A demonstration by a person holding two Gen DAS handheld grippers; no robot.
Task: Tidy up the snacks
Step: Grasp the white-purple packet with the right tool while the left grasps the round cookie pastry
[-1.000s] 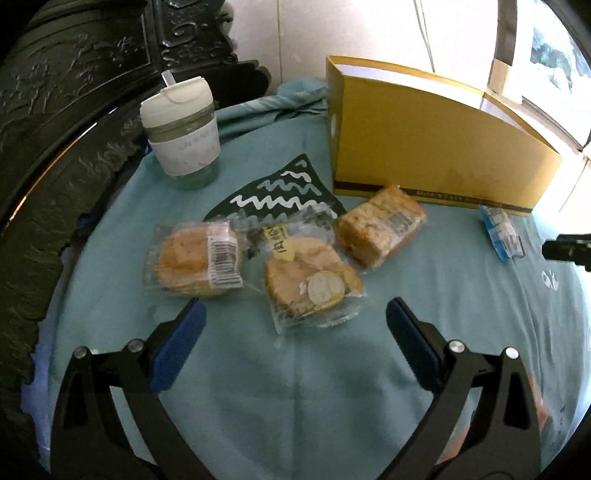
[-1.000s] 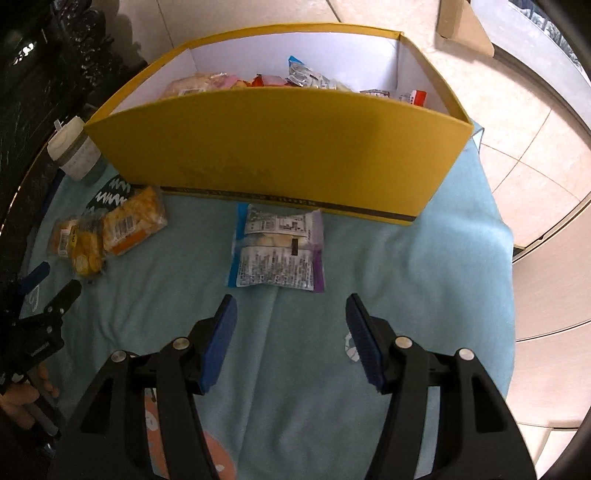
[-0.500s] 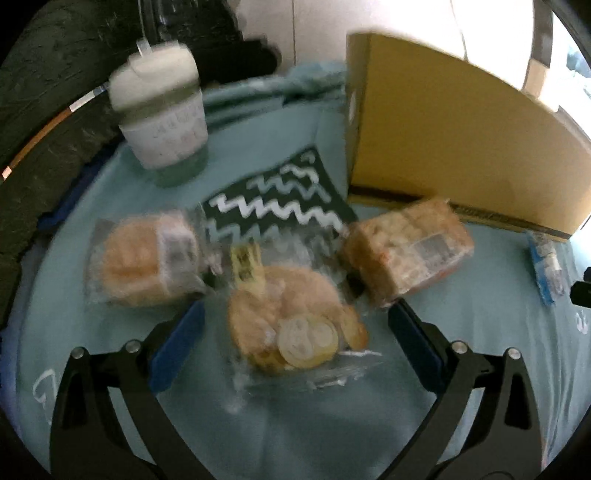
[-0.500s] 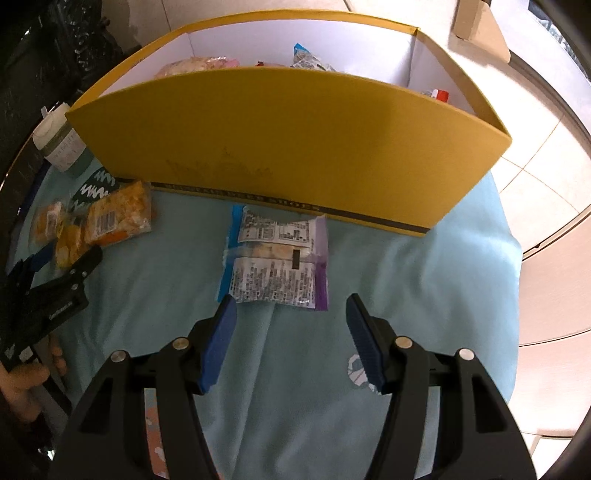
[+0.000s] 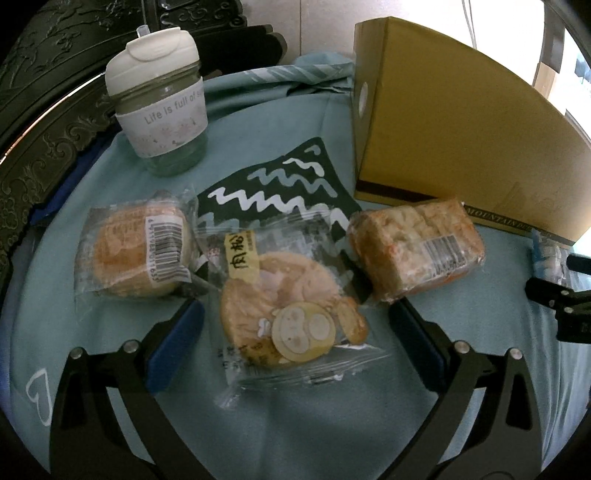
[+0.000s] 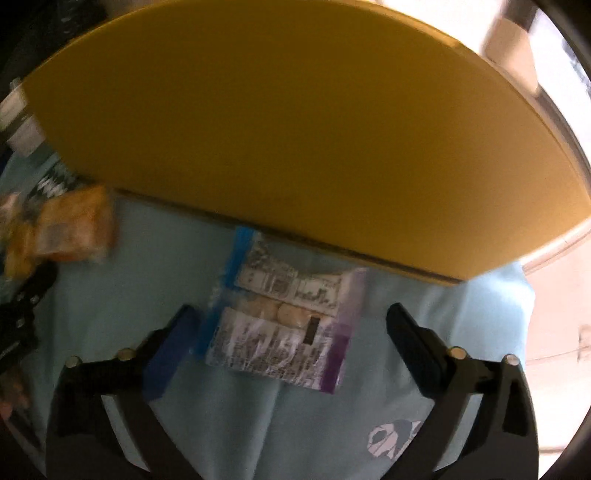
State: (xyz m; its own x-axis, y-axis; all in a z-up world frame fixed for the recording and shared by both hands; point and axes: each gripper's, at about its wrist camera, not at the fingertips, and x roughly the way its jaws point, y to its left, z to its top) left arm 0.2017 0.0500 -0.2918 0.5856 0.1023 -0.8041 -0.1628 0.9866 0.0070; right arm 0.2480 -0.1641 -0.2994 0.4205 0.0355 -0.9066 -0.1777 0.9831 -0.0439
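while both grippers gape, right gripper (image 6: 291, 343) just widened around snack packet (image 6: 280, 328).

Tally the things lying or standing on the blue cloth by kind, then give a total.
Wrapped snacks: 4 (round bun, cartoon-sticker bun, square cake, blue-purple packet)
Yellow box: 1
Lidded cup: 1
Total: 6

You worked on a teal cloth (image 5: 303, 424) over the table. Dark carved wooden furniture (image 5: 40, 110) stood at far left, pale wall tiles (image 5: 325, 26) behind, daylight at far right.
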